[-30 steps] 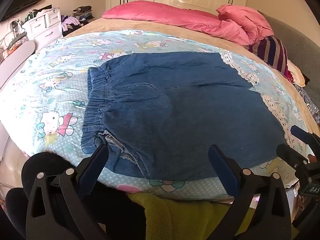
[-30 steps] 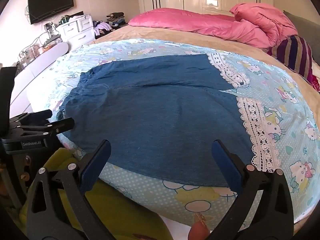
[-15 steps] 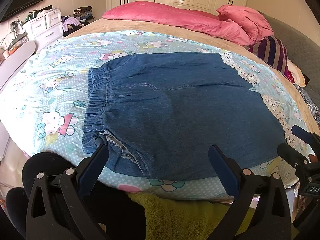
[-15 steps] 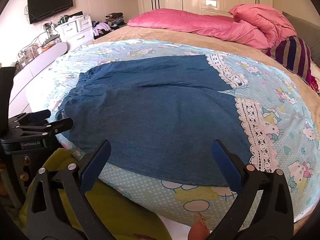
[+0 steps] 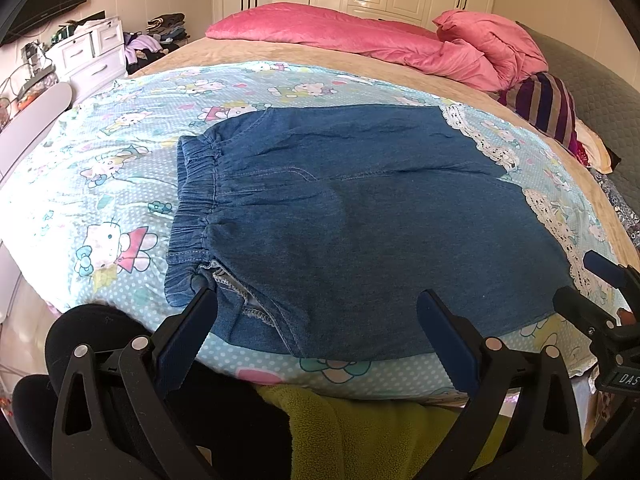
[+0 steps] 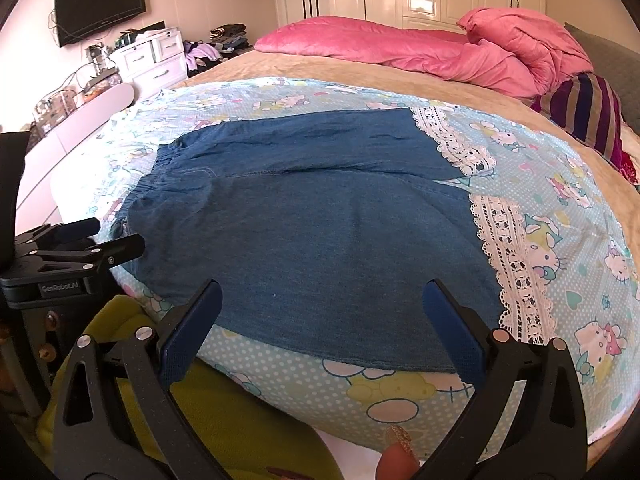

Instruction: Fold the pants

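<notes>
The pants [image 5: 360,216] lie spread flat on the cartoon-print sheet [image 5: 120,184] that covers the near end of the bed [image 5: 304,54], and as far as these views show, no fold has been made yet: both legs lie side by side, open to their full width, the elastic waistband [image 5: 192,200] toward nine o'clock and the white lace hems [image 6: 508,264] toward three o'clock. The denim looks smoothed, with only light creases near the far leg, so I judge the laying-out stage finished and the whole folding sequence still to come. The left gripper [image 5: 316,324] hovers at six o'clock near the waistband corner, jaws spread wide and holding nothing; its left pad sits just at the fabric edge, though contact cannot be confirmed. The right gripper [image 6: 320,316] hangs over the near leg's lower edge, also at six o'clock, jaws equally spread and empty. A likely first fold would bring the near leg over the far one, then waistband toward hems. The pink duvet [image 6: 420,50] at twelve o'clock lies well apart from the work.
</notes>
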The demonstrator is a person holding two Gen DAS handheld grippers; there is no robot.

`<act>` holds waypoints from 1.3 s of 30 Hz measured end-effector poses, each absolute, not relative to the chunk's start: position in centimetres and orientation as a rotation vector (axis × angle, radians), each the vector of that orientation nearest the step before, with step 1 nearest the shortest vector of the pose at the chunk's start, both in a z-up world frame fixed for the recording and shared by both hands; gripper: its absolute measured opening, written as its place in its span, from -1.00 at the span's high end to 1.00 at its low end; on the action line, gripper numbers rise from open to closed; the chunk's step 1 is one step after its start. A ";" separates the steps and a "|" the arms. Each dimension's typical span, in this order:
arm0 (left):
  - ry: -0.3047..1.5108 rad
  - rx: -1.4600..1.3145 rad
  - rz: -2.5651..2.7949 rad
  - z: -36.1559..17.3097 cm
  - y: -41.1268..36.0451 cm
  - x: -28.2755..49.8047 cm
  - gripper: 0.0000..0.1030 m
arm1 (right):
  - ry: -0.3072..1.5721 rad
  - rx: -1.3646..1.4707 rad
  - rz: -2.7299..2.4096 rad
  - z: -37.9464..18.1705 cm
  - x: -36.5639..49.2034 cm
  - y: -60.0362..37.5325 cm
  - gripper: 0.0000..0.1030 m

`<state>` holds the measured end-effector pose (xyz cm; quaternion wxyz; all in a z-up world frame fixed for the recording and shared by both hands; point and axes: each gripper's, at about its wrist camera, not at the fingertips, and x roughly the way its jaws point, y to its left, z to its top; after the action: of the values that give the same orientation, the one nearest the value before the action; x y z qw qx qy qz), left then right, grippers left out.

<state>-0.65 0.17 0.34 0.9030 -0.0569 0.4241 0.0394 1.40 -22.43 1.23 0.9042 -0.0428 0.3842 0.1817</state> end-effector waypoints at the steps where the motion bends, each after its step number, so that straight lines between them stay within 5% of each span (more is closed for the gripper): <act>1: 0.876 -0.117 0.081 0.4 0.1 -0.6 -0.92 | 0.795 -0.088 0.377 1.2 1.4 -22.4 -0.84; 39: 0.882 -0.154 0.152 0.8 3.5 2.1 -0.92 | 0.785 -0.148 0.416 1.9 5.7 -19.6 -0.84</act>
<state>2.12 3.47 0.77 0.8987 -0.0745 0.4258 0.0736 5.69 -19.61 1.92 0.9003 -0.0716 0.3794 0.2009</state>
